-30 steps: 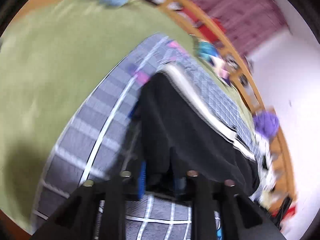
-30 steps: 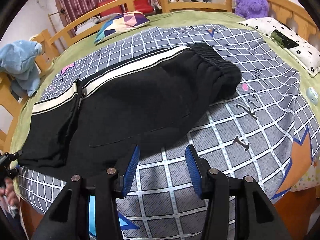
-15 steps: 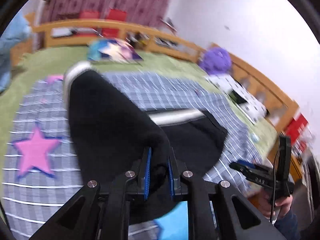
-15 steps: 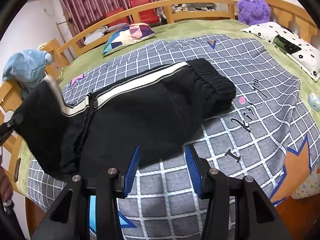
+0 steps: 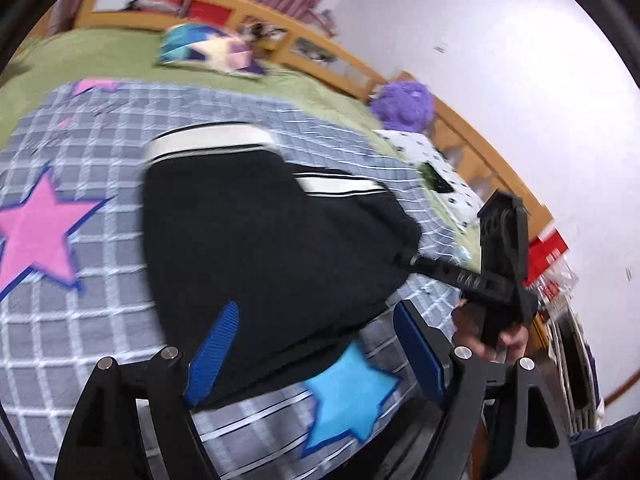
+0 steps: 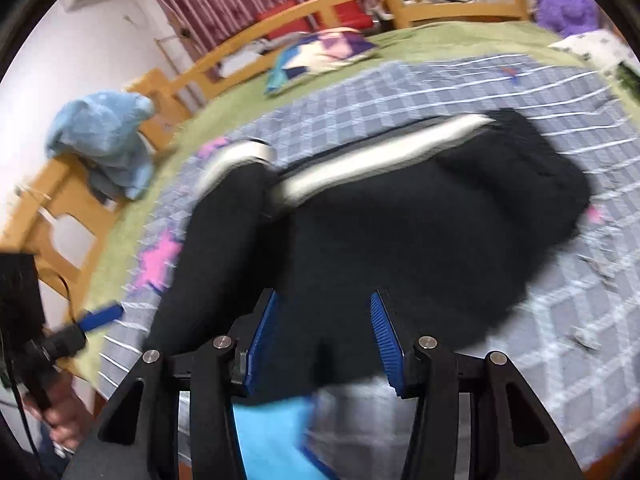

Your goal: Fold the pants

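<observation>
Black pants (image 5: 272, 240) w/ a white side stripe lie on the grey checked blanket (image 5: 100, 320), near its front edge; one leg end is doubled over onto the rest, so I see the stripe twice in both views. In the right wrist view the pants (image 6: 400, 248) stretch across the blanket (image 6: 580, 320), waistband to the right, folded leg part on the left.

My left hand-held gripper (image 5: 316, 350) is spread wide, blue pads just above the near pant edge, nothing betw. them held. My right hand-held gripper (image 6: 326, 342) is also spread wide over the near hem, empty. Both views are motion-blurred, so can't tell if the pads touch fabric.

Blanket has a pink star (image 5: 36, 232) and a blue star (image 5: 352, 396). It sits on a green bed sheet (image 5: 72, 56) inside a wooden bed frame (image 6: 300, 20). Around: a patterned pillow (image 6: 320, 56), purple plush (image 5: 404, 106), blue plush (image 6: 104, 136).
</observation>
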`<state>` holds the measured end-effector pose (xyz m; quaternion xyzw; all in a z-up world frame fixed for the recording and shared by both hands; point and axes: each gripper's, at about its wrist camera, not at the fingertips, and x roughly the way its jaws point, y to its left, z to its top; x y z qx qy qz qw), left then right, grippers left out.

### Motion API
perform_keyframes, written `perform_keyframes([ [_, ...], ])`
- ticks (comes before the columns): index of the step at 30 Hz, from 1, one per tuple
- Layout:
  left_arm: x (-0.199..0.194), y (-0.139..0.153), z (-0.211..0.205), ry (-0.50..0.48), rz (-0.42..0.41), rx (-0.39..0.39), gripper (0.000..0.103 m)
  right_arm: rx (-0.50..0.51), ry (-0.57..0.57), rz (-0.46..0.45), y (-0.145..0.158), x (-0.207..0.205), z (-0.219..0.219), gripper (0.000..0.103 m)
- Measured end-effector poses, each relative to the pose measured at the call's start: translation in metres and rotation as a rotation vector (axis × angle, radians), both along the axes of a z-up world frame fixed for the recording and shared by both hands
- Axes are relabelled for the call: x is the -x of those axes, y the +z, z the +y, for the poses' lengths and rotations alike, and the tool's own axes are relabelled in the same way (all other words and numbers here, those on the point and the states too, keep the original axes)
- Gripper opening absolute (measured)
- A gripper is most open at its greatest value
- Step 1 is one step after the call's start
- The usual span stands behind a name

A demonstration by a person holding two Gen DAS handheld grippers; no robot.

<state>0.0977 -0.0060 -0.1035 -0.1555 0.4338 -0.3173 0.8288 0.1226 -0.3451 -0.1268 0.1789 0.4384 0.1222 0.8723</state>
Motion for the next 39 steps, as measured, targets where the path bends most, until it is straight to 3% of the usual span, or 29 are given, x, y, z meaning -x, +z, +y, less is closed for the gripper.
perform_keyframes([
  [3,-0.007,-0.018,0.028,0.086,0.082,0.01,0.078,-0.097,0.04,0.009,-0.009,-0.027,0.024,0.054],
  [5,-0.01,-0.028,0.044,0.126,0.131,0.022,0.078,-0.123,0.059,0.052,-0.021,-0.046,0.04,0.051],
  [6,-0.011,-0.032,0.05,0.145,0.144,0.026,0.078,-0.147,0.077,0.088,-0.029,-0.056,0.05,0.042],
  [7,-0.011,-0.033,0.055,0.156,0.147,0.026,0.078,-0.178,0.119,0.103,-0.031,-0.062,0.06,0.01],
  [8,-0.012,-0.035,0.059,0.172,0.147,0.024,0.078,-0.163,0.143,0.098,-0.029,-0.065,0.068,0.009],
  [10,-0.014,-0.037,0.061,0.187,0.151,0.02,0.078,-0.024,0.197,-0.049,0.005,-0.061,0.083,0.009],
  [13,-0.027,-0.039,0.054,0.185,0.168,0.0,0.078,0.021,0.231,-0.176,0.06,-0.06,0.071,0.009],
  [19,-0.04,-0.036,0.005,0.093,0.156,-0.018,0.078,0.238,0.192,-0.205,0.1,-0.067,0.012,0.008],
  [25,-0.049,-0.03,-0.054,-0.008,0.146,-0.039,0.078,0.306,0.059,-0.171,0.087,-0.066,-0.078,0.008],
  [31,-0.057,-0.022,-0.111,-0.072,0.121,-0.057,0.078,0.328,-0.119,-0.006,0.014,-0.081,-0.161,0.009],
  [34,-0.054,-0.01,-0.13,-0.065,0.081,-0.074,0.078,0.267,-0.115,0.049,-0.008,-0.081,-0.178,0.02],
  [36,-0.051,0.0,-0.139,-0.045,0.03,-0.096,0.078,0.286,-0.125,0.026,0.002,-0.073,-0.182,0.021],
  [39,-0.04,0.001,-0.154,-0.047,-0.034,-0.118,0.078,0.259,-0.166,-0.099,0.029,-0.047,-0.186,0.021],
])
